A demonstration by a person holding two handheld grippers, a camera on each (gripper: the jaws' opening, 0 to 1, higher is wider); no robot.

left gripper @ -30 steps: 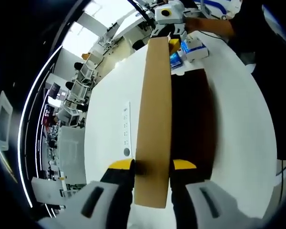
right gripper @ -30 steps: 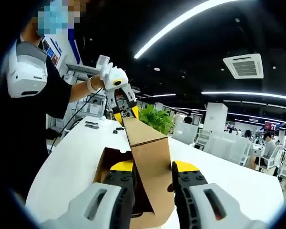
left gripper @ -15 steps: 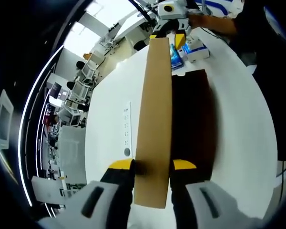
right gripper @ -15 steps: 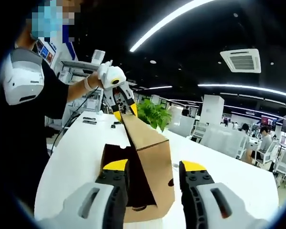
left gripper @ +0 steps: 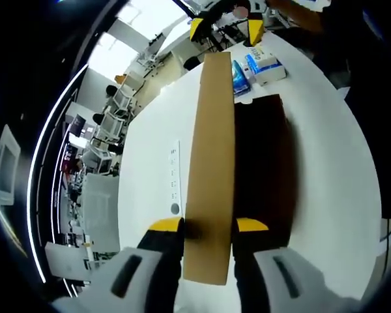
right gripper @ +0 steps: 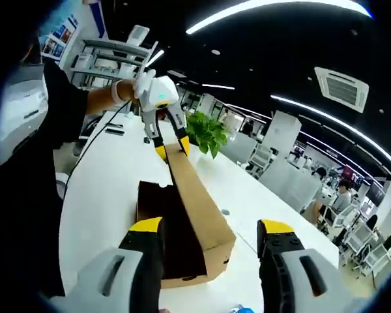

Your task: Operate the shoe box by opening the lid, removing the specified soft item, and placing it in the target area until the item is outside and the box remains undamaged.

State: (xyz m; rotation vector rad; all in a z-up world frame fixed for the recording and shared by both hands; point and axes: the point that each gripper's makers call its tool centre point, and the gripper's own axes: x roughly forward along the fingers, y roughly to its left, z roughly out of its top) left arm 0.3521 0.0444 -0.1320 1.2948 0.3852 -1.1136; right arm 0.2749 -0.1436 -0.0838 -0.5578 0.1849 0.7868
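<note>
A brown cardboard shoe box (right gripper: pixel 182 241) sits on a white bench (right gripper: pixel 111 195), toward the middle of its top. Its lid (left gripper: pixel 212 163) stands raised on edge over the dark, open interior (left gripper: pixel 264 169).

The left gripper (left gripper: pixel 208 228) has its yellow-tipped jaws clamped on one end of the lid's edge. In the right gripper view it shows at the far end of the lid (right gripper: pixel 168 151), held by a gloved hand (right gripper: pixel 127 91). The right gripper (right gripper: pixel 212 229) has its jaws spread wide, touching nothing, hovering just above the near end of the box.

The soft item cannot be made out inside the dark box. Small blue and white packets (left gripper: pixel 257 65) lie near the bench's edge beyond the box.

The lid looks light and thin, likely to crease if squeezed hard, so a gentle hold on its folded rim seems safest. The soft item would probably deform under the jaws; a pinch at its middle seems best.
</note>
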